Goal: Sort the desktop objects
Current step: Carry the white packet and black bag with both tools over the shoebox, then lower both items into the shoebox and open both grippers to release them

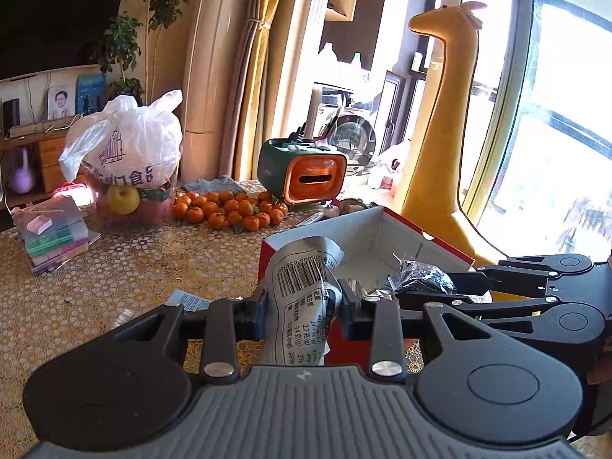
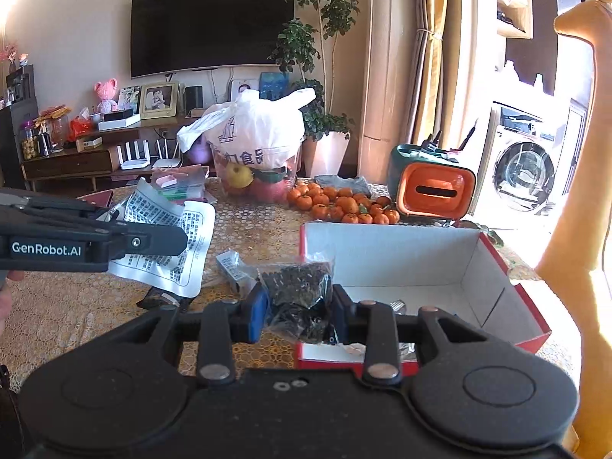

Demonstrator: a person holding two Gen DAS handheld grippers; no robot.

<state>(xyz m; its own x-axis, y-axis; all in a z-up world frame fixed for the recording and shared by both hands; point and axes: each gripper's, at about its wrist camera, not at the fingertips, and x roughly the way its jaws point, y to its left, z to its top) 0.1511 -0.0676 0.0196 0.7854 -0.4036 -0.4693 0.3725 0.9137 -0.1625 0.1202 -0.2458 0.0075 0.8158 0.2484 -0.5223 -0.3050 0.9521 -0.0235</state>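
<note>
Left hand-held gripper (image 1: 302, 308) clamped on silver snack packet (image 1: 302, 287) — packet upright at near left corner of red box (image 1: 405, 229). Right hand-held gripper (image 2: 298, 311) pinching clear bag of dark bits (image 2: 300, 287) over box's near wall. Box sits on tabletop (image 1: 134, 267) — oranges (image 1: 229, 208) behind it.
</note>
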